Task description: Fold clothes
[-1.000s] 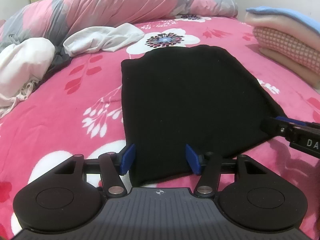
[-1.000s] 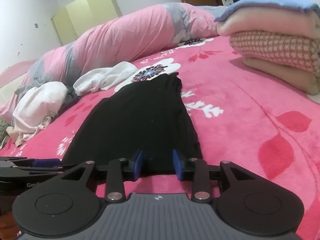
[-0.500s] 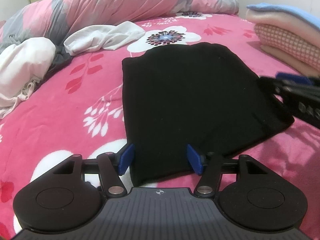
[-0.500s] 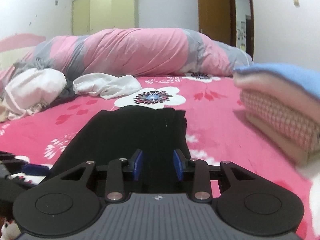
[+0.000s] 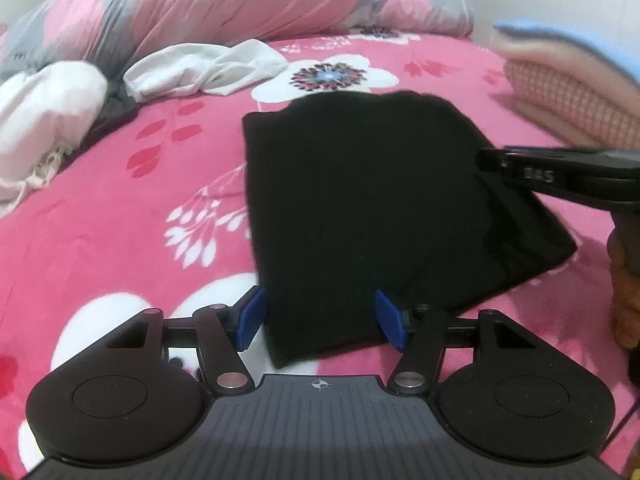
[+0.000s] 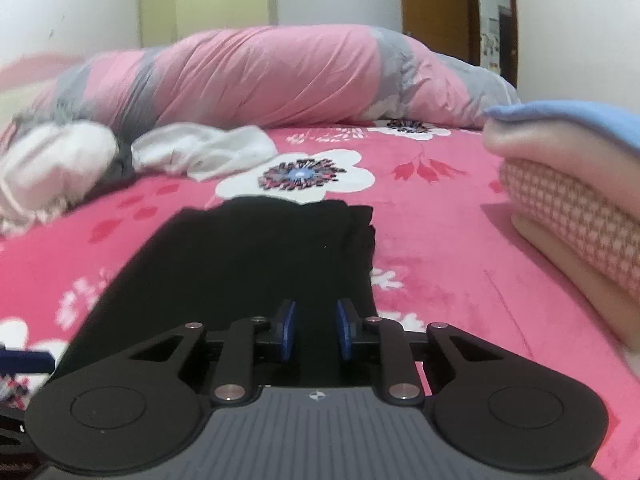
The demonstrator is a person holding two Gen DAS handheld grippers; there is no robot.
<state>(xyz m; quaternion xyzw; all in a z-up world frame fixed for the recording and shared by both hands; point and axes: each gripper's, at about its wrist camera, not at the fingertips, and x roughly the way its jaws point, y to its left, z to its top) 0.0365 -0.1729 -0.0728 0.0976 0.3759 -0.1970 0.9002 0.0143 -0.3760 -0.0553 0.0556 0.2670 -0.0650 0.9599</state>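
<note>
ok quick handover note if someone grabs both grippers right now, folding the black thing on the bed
Left gripper: open, jaws either side of the near corner of the black garment, not pinching.
Right gripper: jaws have just been closing, a gap remains; over the garment's right edge, no grip visible.
Garment lies flat, already folded, on the pink bedspread. Folded stack to the right.
Left: further fold, then the loose white clothes.

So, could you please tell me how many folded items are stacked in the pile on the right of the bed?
3 that I can tell: a blue one on top, a cream one under it, and a checked one beneath. The frame edge may hide more.
</note>
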